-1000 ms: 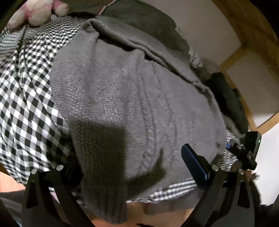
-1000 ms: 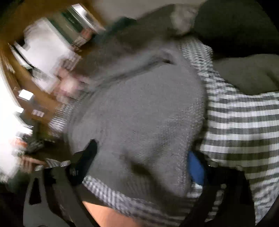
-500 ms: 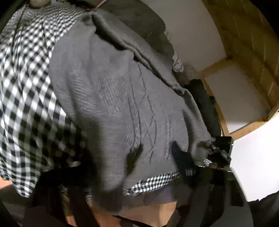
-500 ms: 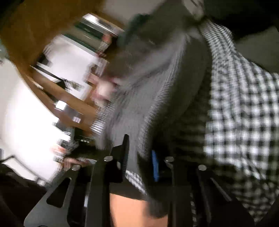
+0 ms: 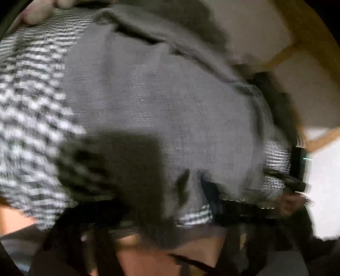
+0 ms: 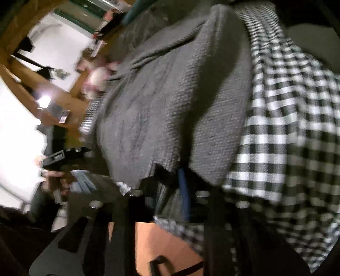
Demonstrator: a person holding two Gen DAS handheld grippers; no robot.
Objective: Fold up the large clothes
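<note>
A grey knit sweater (image 5: 170, 95) (image 6: 159, 95) lies spread on a black-and-white checked cloth (image 5: 31, 95) (image 6: 286, 106). My left gripper (image 5: 194, 189) is at the sweater's near hem, its jaws closing with a fold of the knit pinched between them. My right gripper (image 6: 173, 178) is at the same hem further along; its jaws are also closing, and the blue pad presses grey knit against the other finger. Each gripper shows at the edge of the other's view, the right one (image 5: 293, 180) and the left one (image 6: 63, 157). Both pictures are blurred.
A pink plush toy (image 6: 95, 78) (image 5: 36, 12) sits at the far end of the cloth. Dark cushions (image 5: 180, 19) lie behind the sweater. A wooden frame (image 5: 318, 140) and white walls border the right. Bare orange-brown wood (image 6: 165, 244) shows below the cloth's near edge.
Both grippers went from wide open around the sweater's near hem to closed on it. The right gripper moved in and down onto the hem; the left one tilted.
</note>
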